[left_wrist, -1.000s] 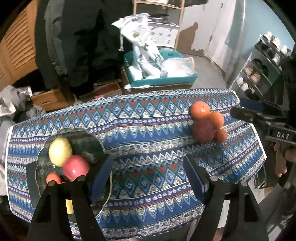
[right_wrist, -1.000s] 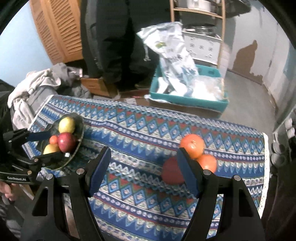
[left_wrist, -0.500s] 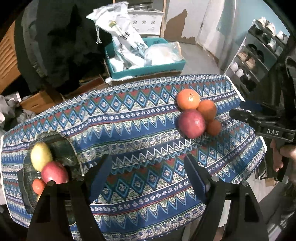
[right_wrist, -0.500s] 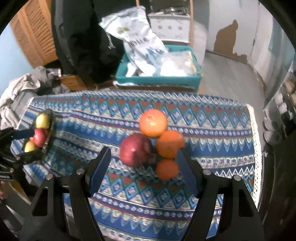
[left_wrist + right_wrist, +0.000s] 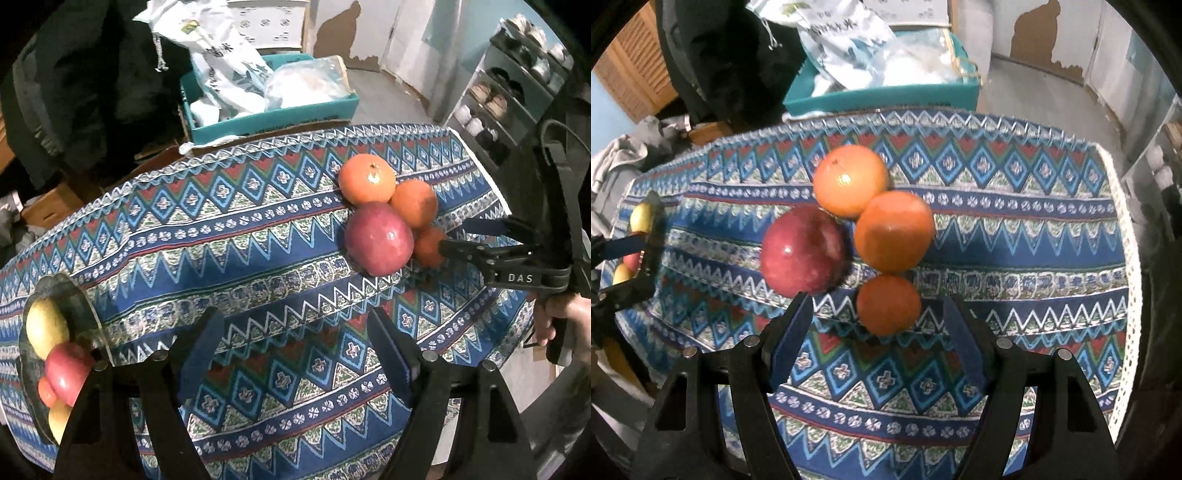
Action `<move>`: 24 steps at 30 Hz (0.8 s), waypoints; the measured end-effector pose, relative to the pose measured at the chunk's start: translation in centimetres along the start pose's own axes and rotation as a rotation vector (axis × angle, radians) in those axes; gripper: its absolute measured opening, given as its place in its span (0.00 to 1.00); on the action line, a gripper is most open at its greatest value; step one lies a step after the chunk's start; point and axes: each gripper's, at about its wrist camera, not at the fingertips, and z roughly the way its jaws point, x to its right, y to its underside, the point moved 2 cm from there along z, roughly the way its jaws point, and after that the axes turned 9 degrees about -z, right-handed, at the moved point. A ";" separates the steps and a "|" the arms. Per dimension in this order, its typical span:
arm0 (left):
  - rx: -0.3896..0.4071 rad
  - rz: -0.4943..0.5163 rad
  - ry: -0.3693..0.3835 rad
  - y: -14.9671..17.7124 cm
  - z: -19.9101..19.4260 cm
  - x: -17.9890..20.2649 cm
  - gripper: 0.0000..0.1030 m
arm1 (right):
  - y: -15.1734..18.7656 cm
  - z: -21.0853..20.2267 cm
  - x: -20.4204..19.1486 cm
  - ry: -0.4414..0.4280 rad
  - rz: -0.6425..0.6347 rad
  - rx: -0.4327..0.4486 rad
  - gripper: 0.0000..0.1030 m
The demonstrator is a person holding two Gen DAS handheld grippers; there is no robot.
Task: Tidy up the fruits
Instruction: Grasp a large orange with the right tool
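On the patterned tablecloth [image 5: 1034, 251] lie a red apple [image 5: 805, 254], two big oranges [image 5: 851, 181] [image 5: 894, 232] and a small orange [image 5: 888, 304], all bunched together. My right gripper [image 5: 878, 321] hangs open just over the small orange, which lies between the fingertips with a gap on each side. In the left wrist view the same cluster shows: apple [image 5: 378, 239], small orange [image 5: 426, 243] and the right gripper [image 5: 458, 236] reaching in from the right. My left gripper [image 5: 295, 339] is open and empty over bare cloth. A dark glass plate [image 5: 55, 282] at the left holds a yellow fruit [image 5: 46, 328], a red apple [image 5: 68, 373] and smaller fruit.
Behind the table stand a teal crate [image 5: 273, 118] with plastic bags and a person in dark clothes [image 5: 92, 74]. A shoe rack [image 5: 517, 81] is at the right. A hand [image 5: 561, 321] holds the right gripper's handle. The cloth's lace edge [image 5: 1123, 221] marks the table's right end.
Both grippers have sunk closer to the table. The right one has come over the fruit cluster until the small orange lies between its tips. The left one has drifted right, away from the plate.
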 end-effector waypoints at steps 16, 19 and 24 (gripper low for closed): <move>-0.064 0.010 0.053 0.1 3.4 1.5 0.79 | 0.3 4.3 -1.0 -0.006 -0.074 -0.062 0.56; -0.063 0.005 0.091 -0.3 3.5 2.4 0.79 | 0.3 4.2 -0.7 -0.001 -0.066 -0.065 0.46; -0.059 0.049 0.096 -1.2 3.9 4.2 0.83 | 0.5 3.0 -0.1 -0.004 -0.035 -0.045 0.46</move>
